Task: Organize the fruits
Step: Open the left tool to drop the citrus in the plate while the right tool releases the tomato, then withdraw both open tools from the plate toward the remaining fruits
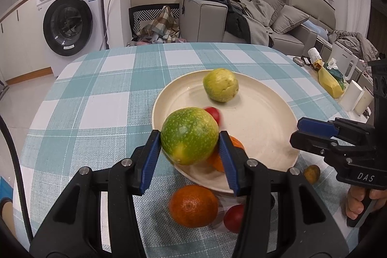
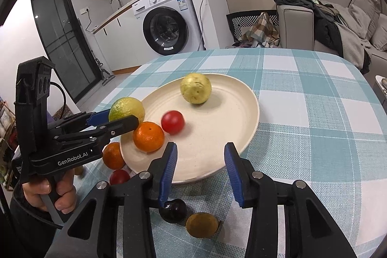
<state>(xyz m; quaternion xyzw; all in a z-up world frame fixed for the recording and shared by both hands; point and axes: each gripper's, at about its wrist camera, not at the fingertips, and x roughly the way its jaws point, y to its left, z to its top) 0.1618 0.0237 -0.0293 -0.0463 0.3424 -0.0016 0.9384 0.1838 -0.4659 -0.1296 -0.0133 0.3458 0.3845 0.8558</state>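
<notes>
Green-yellow mottled round fruit (image 1: 189, 136) sits at frame centre, clenched in the left gripper (image 1: 189, 144) above the cream plate's (image 1: 266, 137) near rim, while the right gripper (image 2: 200, 156) gapes released, lower centre.

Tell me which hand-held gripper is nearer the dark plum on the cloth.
Right. The right hand-held gripper hangs just above the dark plum; the left hand-held gripper is across the plate.

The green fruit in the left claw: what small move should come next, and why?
Probably lower the green fruit onto bare plate and open the left claw. It is held above the rim, over an orange, so shift past that first.
</notes>
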